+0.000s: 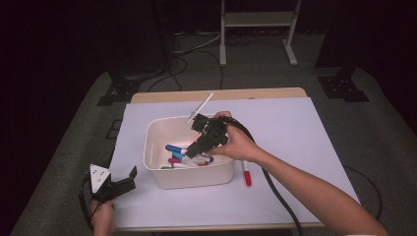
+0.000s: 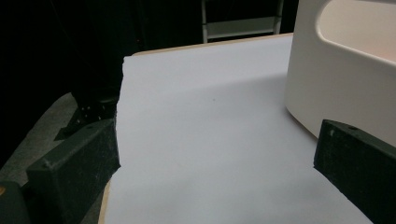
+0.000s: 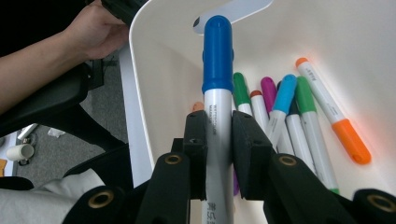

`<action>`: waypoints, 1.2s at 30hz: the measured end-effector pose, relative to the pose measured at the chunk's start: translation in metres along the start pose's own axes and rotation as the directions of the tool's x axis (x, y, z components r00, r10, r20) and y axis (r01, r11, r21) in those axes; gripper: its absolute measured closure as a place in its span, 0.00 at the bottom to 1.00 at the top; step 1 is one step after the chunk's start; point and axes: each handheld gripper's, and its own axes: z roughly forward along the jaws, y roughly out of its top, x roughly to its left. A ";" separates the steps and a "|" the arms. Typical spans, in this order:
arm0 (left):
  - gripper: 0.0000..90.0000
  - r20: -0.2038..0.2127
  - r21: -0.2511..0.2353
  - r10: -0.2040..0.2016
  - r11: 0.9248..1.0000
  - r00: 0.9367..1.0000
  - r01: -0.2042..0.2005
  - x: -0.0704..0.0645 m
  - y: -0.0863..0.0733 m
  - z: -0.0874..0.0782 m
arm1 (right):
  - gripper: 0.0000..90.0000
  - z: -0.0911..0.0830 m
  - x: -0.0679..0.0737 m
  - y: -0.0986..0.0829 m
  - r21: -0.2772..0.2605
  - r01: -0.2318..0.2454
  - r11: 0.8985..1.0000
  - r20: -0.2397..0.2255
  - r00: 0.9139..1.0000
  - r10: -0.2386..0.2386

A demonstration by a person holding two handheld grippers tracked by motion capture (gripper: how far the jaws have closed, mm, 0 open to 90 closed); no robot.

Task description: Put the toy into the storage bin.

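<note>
Blue-capped marker point(image 3: 217, 93) clamped between right tool point(image 3: 218, 135) jaws

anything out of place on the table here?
One red marker lies loose on the white sheet, just right of the white bin, while the other markers sit inside. A white stick-like item lies askew past the bin's far rim. The right gripper holds a blue-capped marker over the bin.
</note>
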 end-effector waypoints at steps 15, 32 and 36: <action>0.00 0.000 0.003 -0.001 1.000 1.000 0.001 0.000 0.000 0.000 | 0.84 0.030 -0.009 0.011 0.061 0.025 0.998 -0.010 1.000 -0.025; 0.00 0.002 0.007 -0.004 1.000 1.000 0.004 0.001 0.000 0.000 | 0.84 0.059 -0.007 0.021 0.137 0.057 0.989 -0.019 0.998 -0.055; 0.00 0.002 0.006 -0.005 1.000 1.000 0.005 0.001 0.000 0.000 | 0.83 0.062 -0.006 0.021 0.156 0.059 0.986 -0.021 0.998 -0.056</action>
